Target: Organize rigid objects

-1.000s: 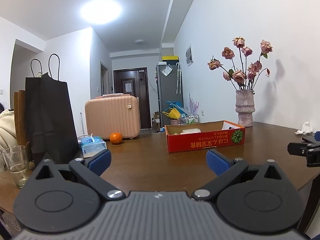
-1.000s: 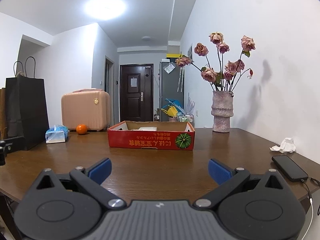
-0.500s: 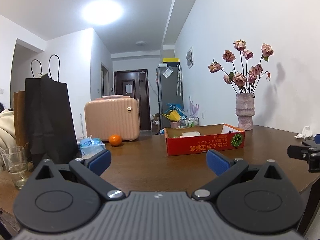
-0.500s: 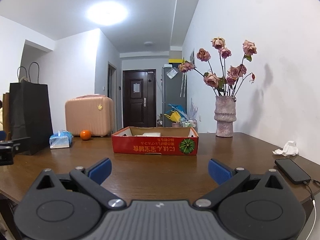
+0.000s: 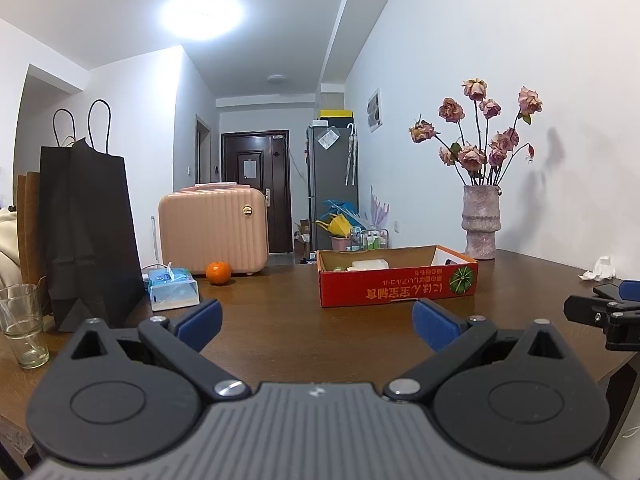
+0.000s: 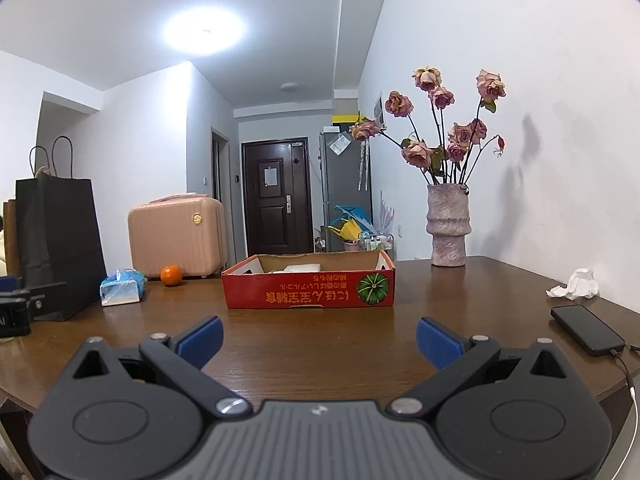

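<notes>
Along the counter from left to right sit a glass, an orange, a red box holding some things, and a phone, while both the left gripper and right gripper hold their fingers wide and empty, so this fits tidying either starting or done.

Both cameras sit low at the near table edge, side by side, looking at the same red box mid-frame.

Red cardboard box open-topped, mid-table; white item inside. Orange beside pink case.
</notes>
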A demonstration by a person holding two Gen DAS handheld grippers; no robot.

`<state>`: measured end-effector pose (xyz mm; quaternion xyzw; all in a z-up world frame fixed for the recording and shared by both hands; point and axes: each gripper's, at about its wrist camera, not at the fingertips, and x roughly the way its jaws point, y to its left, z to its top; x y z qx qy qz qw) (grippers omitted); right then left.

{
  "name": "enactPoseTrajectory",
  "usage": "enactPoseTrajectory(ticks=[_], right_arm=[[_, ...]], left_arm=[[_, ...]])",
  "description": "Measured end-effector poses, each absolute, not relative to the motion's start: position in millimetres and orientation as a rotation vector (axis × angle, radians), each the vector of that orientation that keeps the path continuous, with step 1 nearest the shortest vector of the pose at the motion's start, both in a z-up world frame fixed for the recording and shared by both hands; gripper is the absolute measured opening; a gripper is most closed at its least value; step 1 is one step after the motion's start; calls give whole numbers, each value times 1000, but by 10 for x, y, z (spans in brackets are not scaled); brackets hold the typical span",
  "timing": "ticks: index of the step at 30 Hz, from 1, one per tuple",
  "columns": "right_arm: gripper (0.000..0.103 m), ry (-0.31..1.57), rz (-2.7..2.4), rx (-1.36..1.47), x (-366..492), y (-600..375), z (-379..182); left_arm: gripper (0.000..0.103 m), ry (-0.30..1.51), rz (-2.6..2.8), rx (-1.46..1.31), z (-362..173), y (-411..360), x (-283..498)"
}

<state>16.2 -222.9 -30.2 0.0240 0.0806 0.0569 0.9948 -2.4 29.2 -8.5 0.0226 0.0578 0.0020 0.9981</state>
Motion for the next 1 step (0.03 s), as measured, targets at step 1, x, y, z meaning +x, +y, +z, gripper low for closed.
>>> enactPoseTrajectory(ticks=[1], right_arm=[[103,163,115,47,162,-2223,-305]], left_arm=[[103,116,6,43,-83,292,-24]])
